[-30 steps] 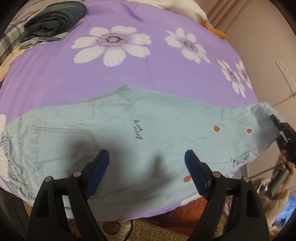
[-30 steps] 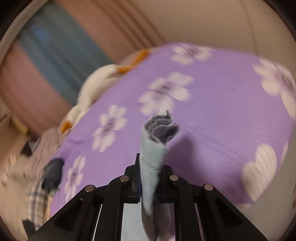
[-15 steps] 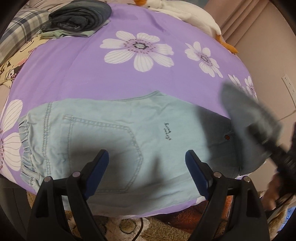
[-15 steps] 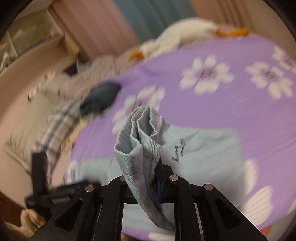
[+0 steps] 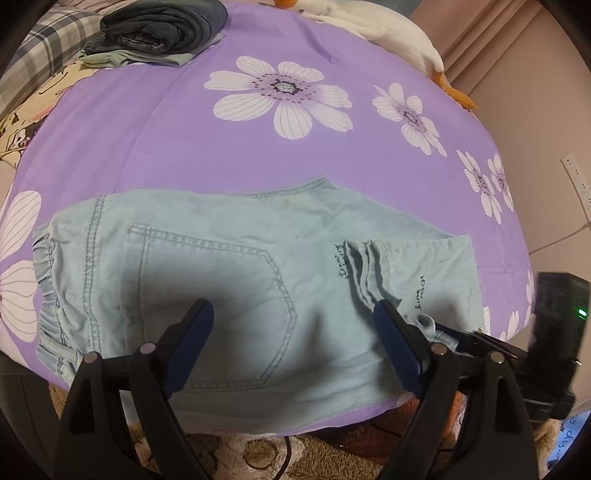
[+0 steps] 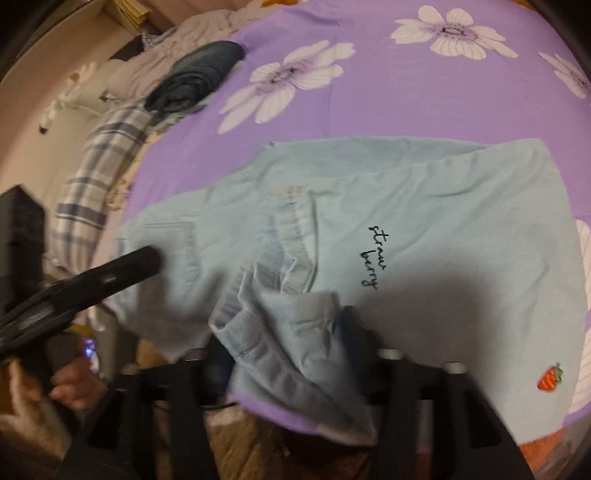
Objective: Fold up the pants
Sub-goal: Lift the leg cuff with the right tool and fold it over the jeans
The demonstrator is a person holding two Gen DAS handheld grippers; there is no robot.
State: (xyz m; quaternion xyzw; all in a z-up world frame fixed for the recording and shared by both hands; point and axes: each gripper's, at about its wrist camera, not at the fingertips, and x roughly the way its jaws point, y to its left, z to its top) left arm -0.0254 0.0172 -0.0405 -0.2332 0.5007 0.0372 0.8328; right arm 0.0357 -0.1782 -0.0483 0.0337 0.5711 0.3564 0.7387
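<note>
Light blue denim pants (image 5: 229, 269) lie across the near edge of the purple flowered bed, waistband at the left, back pocket up. The leg end is folded back over the middle, its cuffs (image 5: 369, 273) resting by the "strawberry" lettering (image 6: 375, 258). My left gripper (image 5: 295, 332) is open and empty just above the seat of the pants. My right gripper (image 6: 291, 354) has its jaws spread, with the bunched cuff fabric (image 6: 284, 332) draped loosely between them. The right gripper also shows in the left wrist view (image 5: 480, 339), and the left gripper's finger in the right wrist view (image 6: 122, 266).
A stack of folded dark clothes (image 5: 162, 26) sits at the far left of the bed (image 5: 184, 129), next to a plaid blanket (image 6: 103, 147). A white plush goose (image 5: 373, 29) lies at the far right. A brown shaggy rug (image 5: 258, 458) is below the bed edge.
My right gripper carried the leg cuffs from the right end over to the middle of the pants, laid them down, and its jaws spread apart. My left gripper stayed open over the pants.
</note>
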